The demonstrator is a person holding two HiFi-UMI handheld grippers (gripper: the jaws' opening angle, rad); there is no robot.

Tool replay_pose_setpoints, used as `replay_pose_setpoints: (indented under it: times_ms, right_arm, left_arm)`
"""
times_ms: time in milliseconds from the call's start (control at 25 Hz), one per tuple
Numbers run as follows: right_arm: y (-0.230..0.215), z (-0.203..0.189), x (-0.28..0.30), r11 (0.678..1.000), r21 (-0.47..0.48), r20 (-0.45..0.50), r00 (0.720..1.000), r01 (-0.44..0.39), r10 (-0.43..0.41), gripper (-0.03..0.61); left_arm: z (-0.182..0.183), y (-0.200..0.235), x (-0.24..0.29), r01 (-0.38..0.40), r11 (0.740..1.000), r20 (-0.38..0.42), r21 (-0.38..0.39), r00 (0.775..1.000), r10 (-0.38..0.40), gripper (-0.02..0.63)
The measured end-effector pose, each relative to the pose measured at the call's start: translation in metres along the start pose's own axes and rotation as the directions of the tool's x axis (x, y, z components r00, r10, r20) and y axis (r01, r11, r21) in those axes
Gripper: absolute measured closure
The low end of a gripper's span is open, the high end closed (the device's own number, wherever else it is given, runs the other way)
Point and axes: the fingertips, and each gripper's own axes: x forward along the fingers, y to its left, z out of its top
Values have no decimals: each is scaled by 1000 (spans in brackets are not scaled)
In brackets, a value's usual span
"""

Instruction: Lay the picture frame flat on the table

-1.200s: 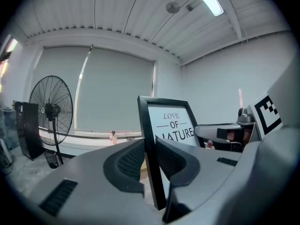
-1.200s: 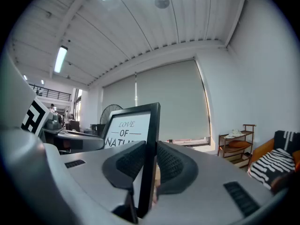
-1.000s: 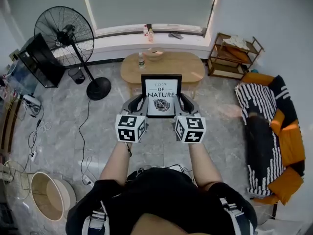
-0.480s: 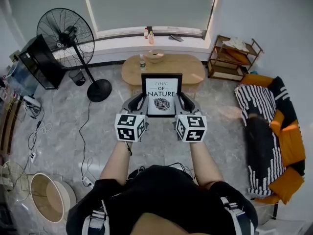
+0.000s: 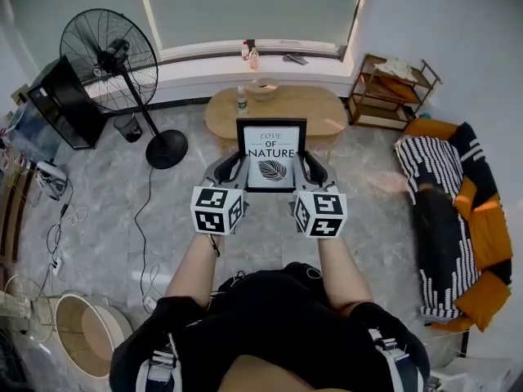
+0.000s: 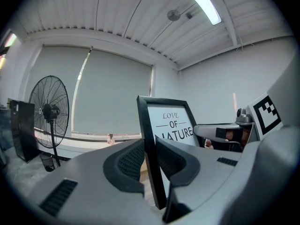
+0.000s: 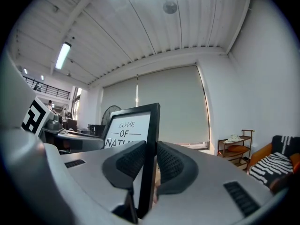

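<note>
"LOVE OF NATURE" on the white print of the picture frame (image 5: 271, 154) (three lines, black)

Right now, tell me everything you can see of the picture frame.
The picture frame is a thin, black, matte-looking rectangle around a white print that reads LOVE OF NATURE above a dark leaf drawing. It stands upright, portrait-wise, with the print facing the person. It is held in the air, not on the wooden table. The left tongs clamp its left edge and the right tongs its right edge. Nothing else touches it.

The person wears a black short-sleeved top (image 5: 270, 325); the grey left gripper (image 5: 234, 167) and right gripper (image 5: 310, 167) bear black-and-white marker cubes (image 5: 216, 211).
</note>
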Motion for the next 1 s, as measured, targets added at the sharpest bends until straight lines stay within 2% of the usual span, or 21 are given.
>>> replay_pose_setpoints:
  times_ms: [240, 520, 720, 1000]
  right_arm:
    - [9, -4, 16, 1000, 21, -13, 1000, 7, -7, 485]
    - [-10, -11, 48, 999, 46, -4, 1000, 23, -23, 486]
    - [-45, -11, 87, 998, 61, 4, 1000, 29, -29, 486]
    - [-120, 7, 172, 996, 79, 14, 999, 39, -40, 486]
  left_arm:
    - [-2, 18, 6, 21, 1000, -12, -4, 1000, -21, 523]
    - [-4, 32, 42, 26, 1000, 2, 10, 1000, -26, 523]
    - [2, 36, 94, 37, 999, -8, 28, 999, -36, 523]
    - [31, 49, 207, 50, 997, -21, 56, 999, -49, 523]
